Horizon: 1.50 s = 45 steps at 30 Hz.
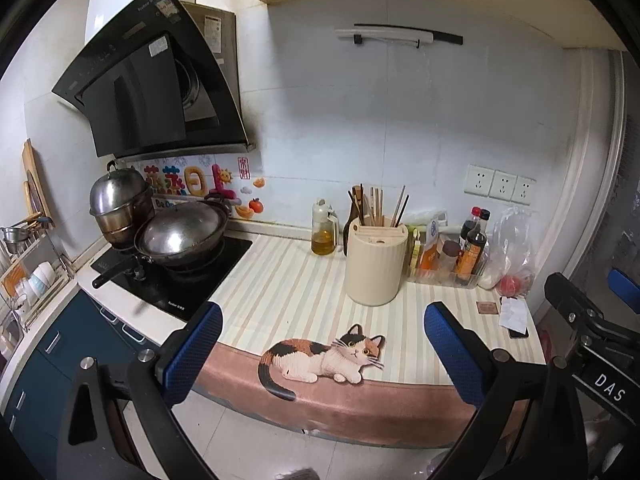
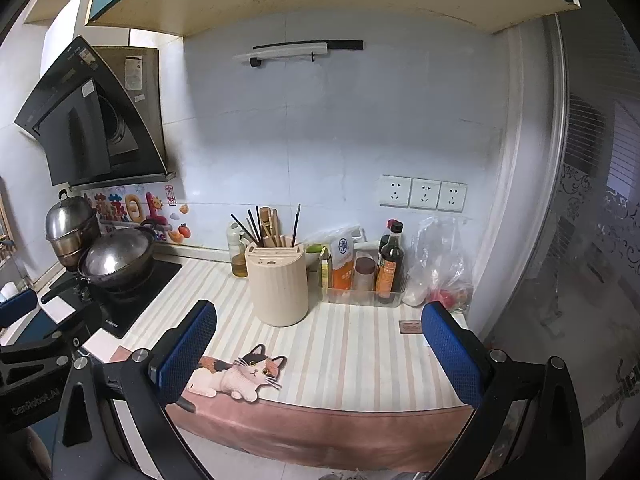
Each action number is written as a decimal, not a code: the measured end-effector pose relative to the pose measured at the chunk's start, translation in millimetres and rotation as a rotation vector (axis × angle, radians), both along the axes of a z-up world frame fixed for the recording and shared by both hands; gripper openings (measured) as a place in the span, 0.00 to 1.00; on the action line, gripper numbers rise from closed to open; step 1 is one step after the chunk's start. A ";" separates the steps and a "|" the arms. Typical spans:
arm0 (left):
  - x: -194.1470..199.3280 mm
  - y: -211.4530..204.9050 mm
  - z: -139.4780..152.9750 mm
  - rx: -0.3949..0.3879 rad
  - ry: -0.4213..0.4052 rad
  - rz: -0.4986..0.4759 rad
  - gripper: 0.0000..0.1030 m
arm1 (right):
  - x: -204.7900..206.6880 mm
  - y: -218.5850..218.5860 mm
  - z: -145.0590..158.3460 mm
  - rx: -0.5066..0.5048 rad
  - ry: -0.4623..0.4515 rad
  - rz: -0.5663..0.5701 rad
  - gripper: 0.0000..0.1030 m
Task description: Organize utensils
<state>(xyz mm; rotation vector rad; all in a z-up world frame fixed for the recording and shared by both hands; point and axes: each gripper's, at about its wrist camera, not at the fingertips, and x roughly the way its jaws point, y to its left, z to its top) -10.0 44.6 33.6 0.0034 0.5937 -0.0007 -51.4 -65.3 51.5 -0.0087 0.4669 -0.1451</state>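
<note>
A cream ribbed utensil holder (image 1: 375, 265) (image 2: 278, 283) stands on the striped counter mat (image 1: 288, 292) (image 2: 352, 344). Several chopsticks (image 1: 376, 208) (image 2: 266, 226) stick up from its back slot. My left gripper (image 1: 324, 332) hovers open in front of the counter edge, nothing between its blue fingers. My right gripper (image 2: 320, 336) is also open and empty, held off the same edge, the holder well beyond both. The right gripper's body shows at the right edge of the left wrist view; the left gripper's body shows at the left edge of the right wrist view.
An oil bottle (image 1: 324, 228) stands left of the holder; a clear tray of sauce bottles (image 1: 452, 256) and a plastic bag (image 1: 514, 252) stand to its right. A wok (image 1: 182, 236) and steel pot (image 1: 118, 204) sit on the cooktop. A dish rack (image 1: 28, 272) is far left.
</note>
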 end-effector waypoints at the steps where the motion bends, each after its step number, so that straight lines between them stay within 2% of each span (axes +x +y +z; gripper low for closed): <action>1: 0.5 -0.1 0.0 0.002 0.004 0.000 1.00 | 1.0 0.3 -0.3 -0.001 0.002 0.000 1.00; 45: 4.2 -1.6 -7.4 -0.001 0.018 -0.011 1.00 | 6.3 -4.2 -8.4 -0.003 0.053 -0.011 1.00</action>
